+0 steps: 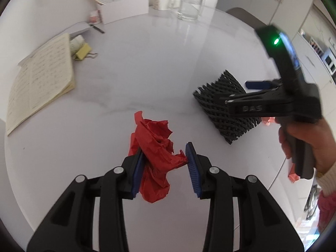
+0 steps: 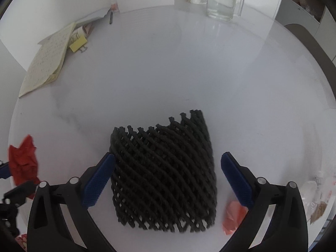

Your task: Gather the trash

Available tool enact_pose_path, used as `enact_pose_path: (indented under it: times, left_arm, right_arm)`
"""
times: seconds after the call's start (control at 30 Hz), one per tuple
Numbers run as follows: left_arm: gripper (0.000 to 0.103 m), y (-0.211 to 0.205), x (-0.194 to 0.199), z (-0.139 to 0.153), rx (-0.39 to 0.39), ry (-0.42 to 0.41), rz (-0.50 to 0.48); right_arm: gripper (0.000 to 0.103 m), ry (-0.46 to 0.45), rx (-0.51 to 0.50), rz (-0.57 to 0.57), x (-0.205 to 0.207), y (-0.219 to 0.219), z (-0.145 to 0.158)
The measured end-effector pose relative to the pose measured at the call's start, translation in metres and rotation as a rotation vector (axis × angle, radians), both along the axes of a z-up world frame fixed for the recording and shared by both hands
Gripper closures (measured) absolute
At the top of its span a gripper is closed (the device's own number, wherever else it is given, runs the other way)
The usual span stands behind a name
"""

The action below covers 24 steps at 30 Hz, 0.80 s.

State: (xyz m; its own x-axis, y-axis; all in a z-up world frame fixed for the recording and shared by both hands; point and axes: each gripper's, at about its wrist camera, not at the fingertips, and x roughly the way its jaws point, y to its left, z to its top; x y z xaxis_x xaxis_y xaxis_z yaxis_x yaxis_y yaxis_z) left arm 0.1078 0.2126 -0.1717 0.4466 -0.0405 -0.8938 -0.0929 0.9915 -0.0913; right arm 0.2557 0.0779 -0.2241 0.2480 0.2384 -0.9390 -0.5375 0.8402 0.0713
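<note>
On the white round table (image 1: 136,67) lies a crumpled red paper (image 1: 157,147), and my left gripper (image 1: 164,153) is shut on it, with both blue pads pressing its sides. That paper also shows at the left edge of the right wrist view (image 2: 22,159). A black foam net sleeve (image 2: 166,178) lies flat between the fingers of my right gripper (image 2: 168,157), which stands open: the left pad (image 2: 98,180) is at the net's edge and the right pad is apart from it. From the left wrist view, the right gripper (image 1: 241,93) hangs over the net (image 1: 214,107), held by a hand (image 1: 310,147).
A small orange-red scrap (image 2: 234,214) lies beside the net, and a clear wrapper (image 2: 317,197) lies near the table's right edge. An open notebook (image 1: 40,82), a yellow binder clip (image 1: 83,51), a white box (image 1: 126,8), a white mug (image 1: 161,0) and a glass mug (image 1: 190,5) stand at the back.
</note>
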Motion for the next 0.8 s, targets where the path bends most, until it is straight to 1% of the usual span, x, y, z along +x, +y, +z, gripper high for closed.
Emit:
enact_pose_path:
  times: [0.03, 0.07, 0.1, 0.13, 0.17, 0.2, 0.23, 0.3, 0.37, 0.43, 0.5, 0.53, 0.57, 0.6, 0.63, 0.67, 0.7, 0.73, 0.8]
  left_arm:
    - [0.065, 0.001, -0.002, 0.003, 0.003, -0.007, 0.004]
    - [0.065, 0.002, -0.004, 0.005, 0.008, -0.012, 0.007]
    - [0.065, 0.002, -0.005, 0.008, 0.012, -0.018, 0.010]
    - [0.065, 0.002, -0.006, 0.010, 0.014, -0.023, 0.011]
    - [0.065, 0.002, -0.006, 0.012, 0.013, -0.027, 0.009]
    - [0.065, 0.001, -0.006, 0.014, 0.014, -0.033, 0.005]
    - [0.065, -0.003, -0.007, 0.018, 0.013, -0.039, -0.003]
    - [0.065, -0.010, -0.008, 0.023, 0.015, -0.054, -0.025]
    - [0.065, -0.019, -0.009, 0.028, 0.015, -0.063, -0.054]
    - [0.065, -0.029, -0.012, 0.035, 0.016, -0.086, -0.091]
    - [0.065, -0.038, -0.015, 0.039, 0.021, -0.101, -0.119]
    - [0.065, -0.042, -0.017, 0.040, 0.017, -0.100, -0.136]
    - [0.065, -0.044, -0.018, 0.041, 0.013, -0.099, -0.142]
    - [0.065, -0.046, -0.020, 0.041, 0.006, -0.099, -0.148]
    - [0.065, -0.046, -0.022, 0.043, 0.001, -0.101, -0.151]
    - [0.065, -0.046, -0.025, 0.044, -0.004, -0.105, -0.153]
    - [0.065, -0.045, -0.027, 0.045, -0.008, -0.106, -0.154]
    - [0.065, -0.045, -0.028, 0.046, -0.009, -0.105, -0.156]
    - [0.065, -0.041, -0.031, 0.045, -0.005, -0.104, -0.152]
  right_arm:
    - [0.039, 0.015, 0.000, 0.002, -0.001, 0.001, -0.001]
    - [0.053, 0.015, 0.004, 0.003, -0.003, 0.002, 0.000]
    - [0.060, 0.008, 0.007, 0.007, -0.006, 0.001, 0.002]
    - [0.078, 0.010, 0.010, 0.011, -0.009, 0.000, 0.004]
    - [0.091, 0.020, 0.021, 0.013, -0.012, -0.002, 0.007]
    - [0.095, 0.016, 0.033, 0.007, -0.016, -0.006, 0.012]
    - [0.096, 0.006, 0.046, -0.001, -0.021, -0.012, 0.018]
    - [0.097, -0.002, 0.070, -0.024, -0.029, -0.020, 0.028]
    - [0.098, -0.019, 0.118, -0.059, -0.043, -0.036, 0.045]
    - [0.098, -0.043, 0.156, -0.093, -0.060, -0.054, 0.064]
    - [0.098, -0.042, 0.189, -0.124, -0.069, -0.065, 0.073]
    - [0.096, -0.041, 0.209, -0.130, -0.070, -0.069, 0.076]
    - [0.089, -0.040, 0.210, -0.130, -0.071, -0.070, 0.078]
    - [0.079, -0.039, 0.198, -0.126, -0.072, -0.069, 0.079]
    - [0.053, -0.056, 0.178, -0.120, -0.073, -0.066, 0.080]
    - [0.032, -0.079, 0.163, -0.114, -0.075, -0.062, 0.080]
    - [0.026, -0.101, 0.145, -0.100, -0.075, -0.058, 0.079]
    - [0.023, -0.105, 0.131, -0.079, -0.073, -0.052, 0.077]
    - [0.023, -0.088, 0.113, -0.050, -0.068, -0.045, 0.070]
